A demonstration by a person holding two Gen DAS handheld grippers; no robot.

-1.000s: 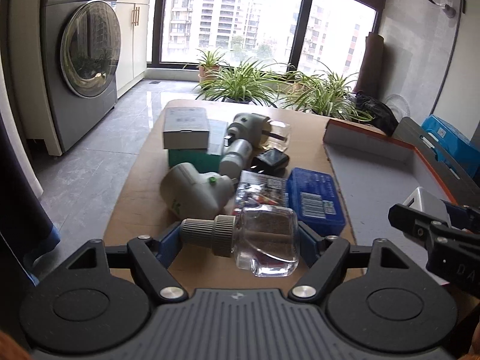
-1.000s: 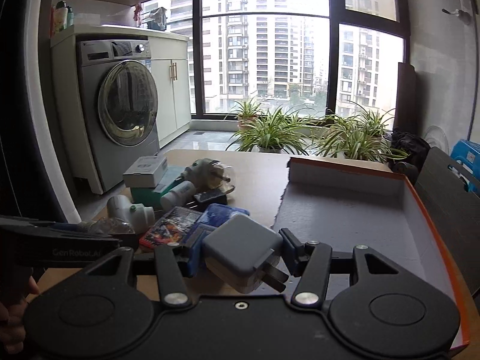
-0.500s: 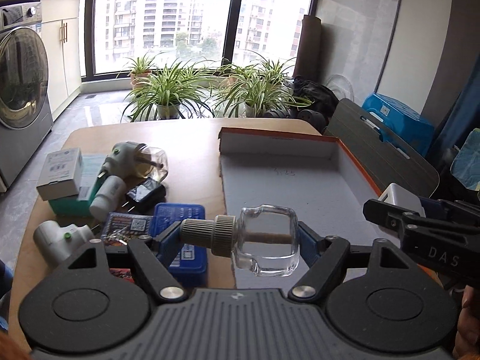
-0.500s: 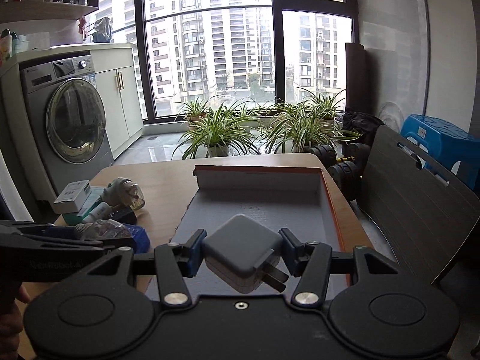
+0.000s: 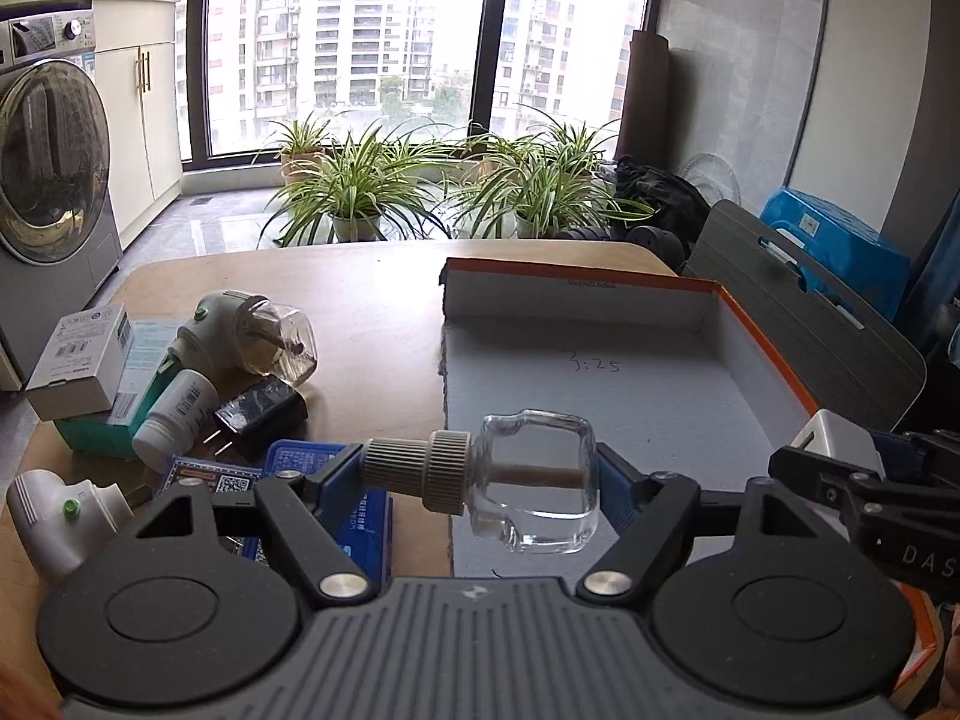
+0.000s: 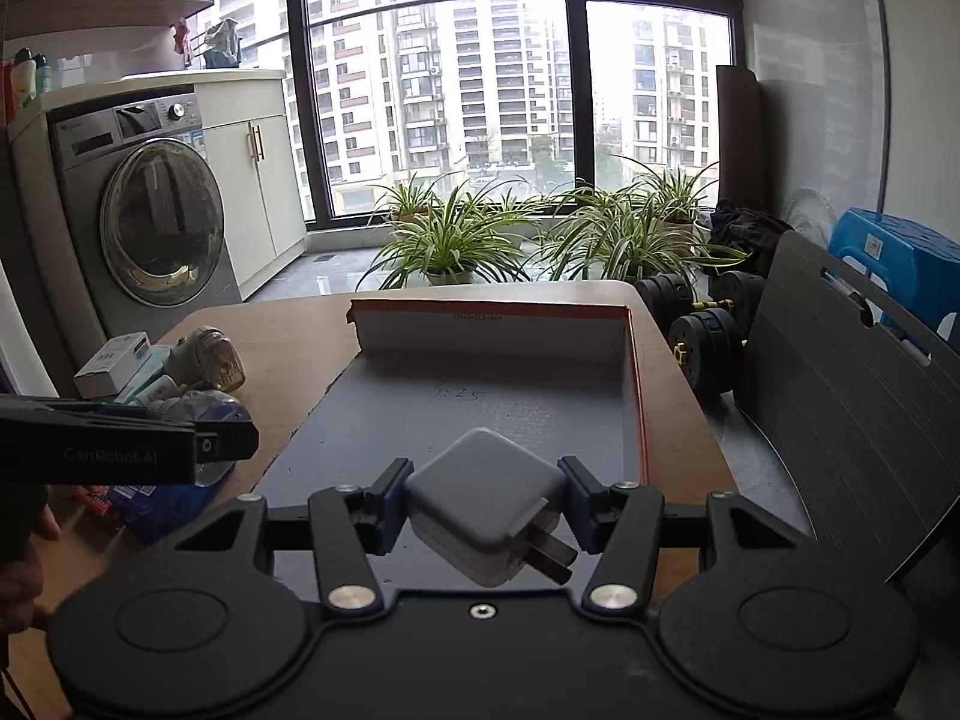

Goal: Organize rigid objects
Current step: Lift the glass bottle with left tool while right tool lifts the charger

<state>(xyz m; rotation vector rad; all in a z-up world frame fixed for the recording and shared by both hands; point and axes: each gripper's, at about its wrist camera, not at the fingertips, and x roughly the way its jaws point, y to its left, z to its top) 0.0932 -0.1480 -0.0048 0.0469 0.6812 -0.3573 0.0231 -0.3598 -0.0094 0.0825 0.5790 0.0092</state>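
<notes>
A rounded light wooden table point(image 5: 372, 288) carries a wide, shallow cardboard tray with orange edges and a grey floor point(image 5: 630, 396) on its right half. On the left half sits a loose heap: a small white carton point(image 5: 78, 360) on a teal box point(image 5: 141, 384), a white plug-in vaporiser with a clear bottle point(image 5: 252, 330), a black wall charger point(image 5: 261, 414) and a flat blue case point(image 5: 360, 510). The left gripper point(image 5: 480, 477) is clamped on a clear square glass bottle with a ribbed grey cap point(image 5: 510, 486), held sideways above the tray's near left edge. The right gripper point(image 6: 486, 504) pinches a grey-white square charger plug point(image 6: 486, 498), prongs toward the camera, over the tray's near end.
</notes>
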